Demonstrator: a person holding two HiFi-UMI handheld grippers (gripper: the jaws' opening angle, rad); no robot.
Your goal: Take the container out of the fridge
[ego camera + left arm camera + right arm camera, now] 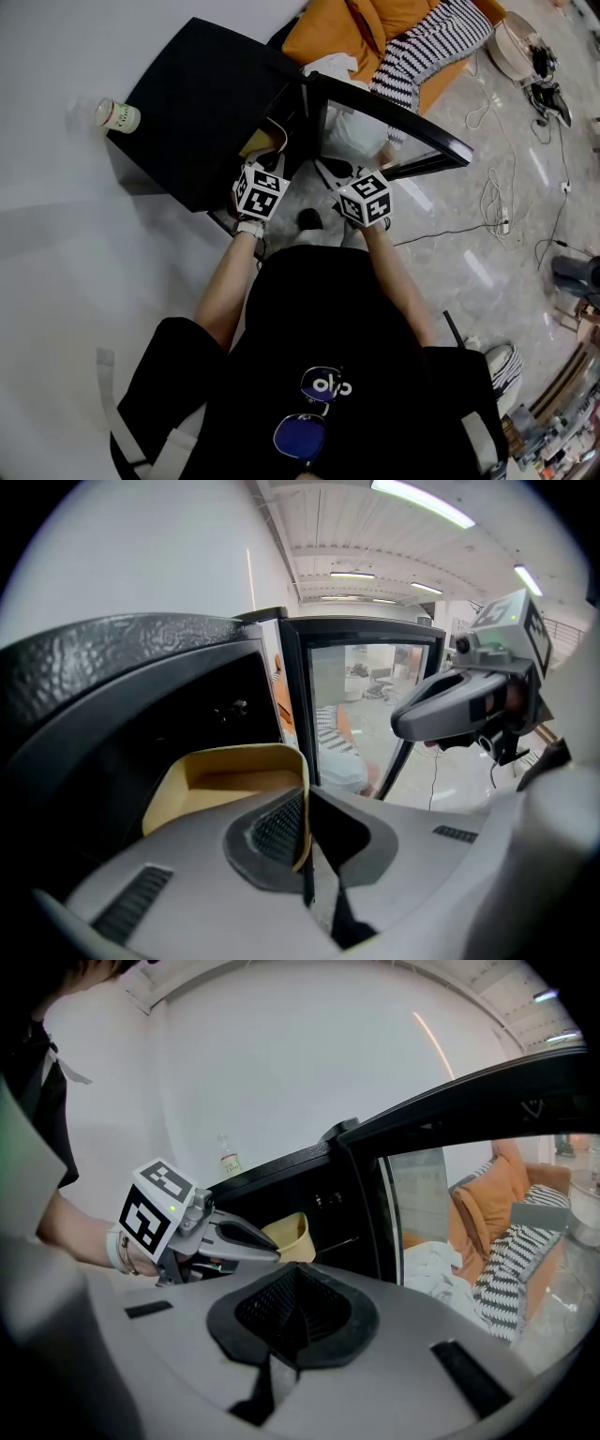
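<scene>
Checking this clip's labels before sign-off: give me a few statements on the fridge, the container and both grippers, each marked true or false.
1. The fridge door stands open. True.
2. The left gripper is clamped on the side wall of the tan container. True.
3. The right gripper also grips the container. False: its jaws are together with nothing between them, and it is apart from the container.
4. Nothing sits on the fridge top. False: a small bottle is near its far corner.
</scene>
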